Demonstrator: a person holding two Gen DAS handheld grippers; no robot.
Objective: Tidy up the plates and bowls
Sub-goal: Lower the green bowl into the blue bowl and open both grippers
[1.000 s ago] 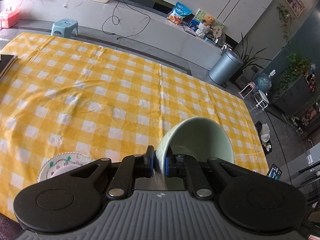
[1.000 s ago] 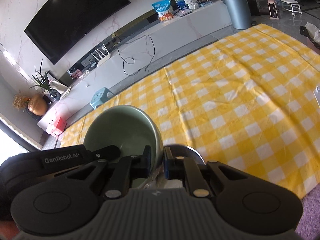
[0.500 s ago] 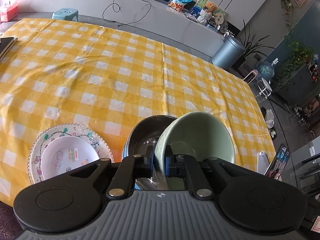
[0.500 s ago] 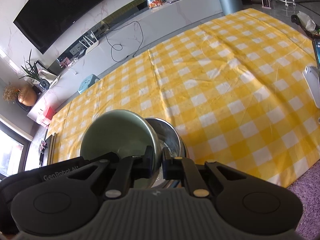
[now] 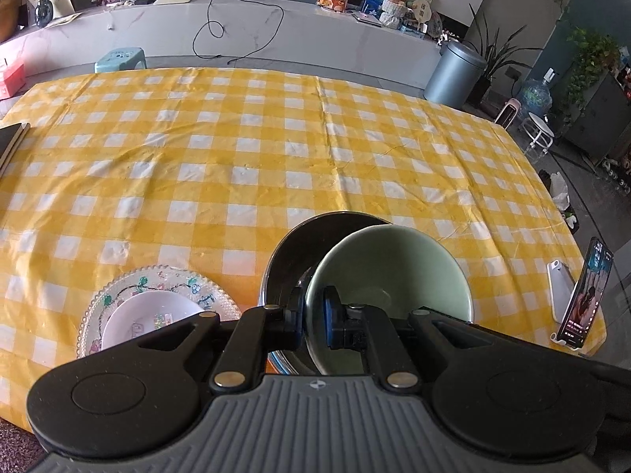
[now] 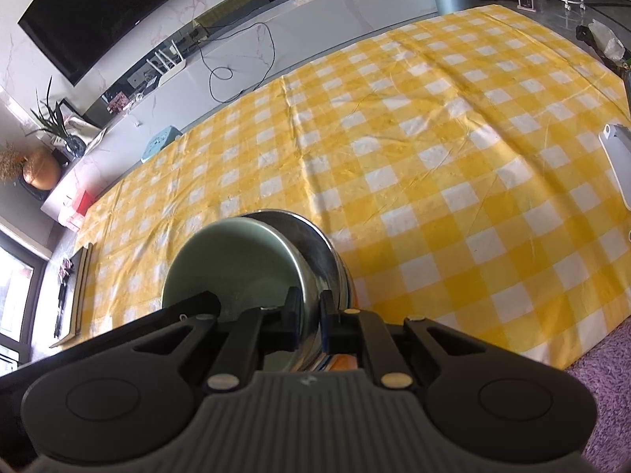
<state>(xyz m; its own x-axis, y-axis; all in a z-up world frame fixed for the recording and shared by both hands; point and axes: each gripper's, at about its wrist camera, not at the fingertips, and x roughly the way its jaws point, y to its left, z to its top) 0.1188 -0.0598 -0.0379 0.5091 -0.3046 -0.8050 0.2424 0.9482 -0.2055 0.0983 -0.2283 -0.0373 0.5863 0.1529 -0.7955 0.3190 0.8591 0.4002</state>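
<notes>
My left gripper (image 5: 314, 317) is shut on the rim of a pale green bowl (image 5: 388, 264), which sits tilted inside a steel bowl (image 5: 292, 252) near the table's front edge. My right gripper (image 6: 311, 321) is shut on the steel bowl's rim (image 6: 321, 252), with the green bowl (image 6: 232, 260) inside it to the left. A small white plate (image 5: 150, 317) lies on a patterned glass plate (image 5: 118, 287) to the left of the bowls.
The table has a yellow checked cloth (image 5: 276, 149). A phone on a white stand (image 5: 583, 307) is at the front right corner. A dark book (image 5: 10, 142) lies at the left edge. A stool, bin and TV console stand beyond the table.
Both grippers have drawn back and lowered; the green bowl has come down into the steel bowl, and the plates have come into view at left.
</notes>
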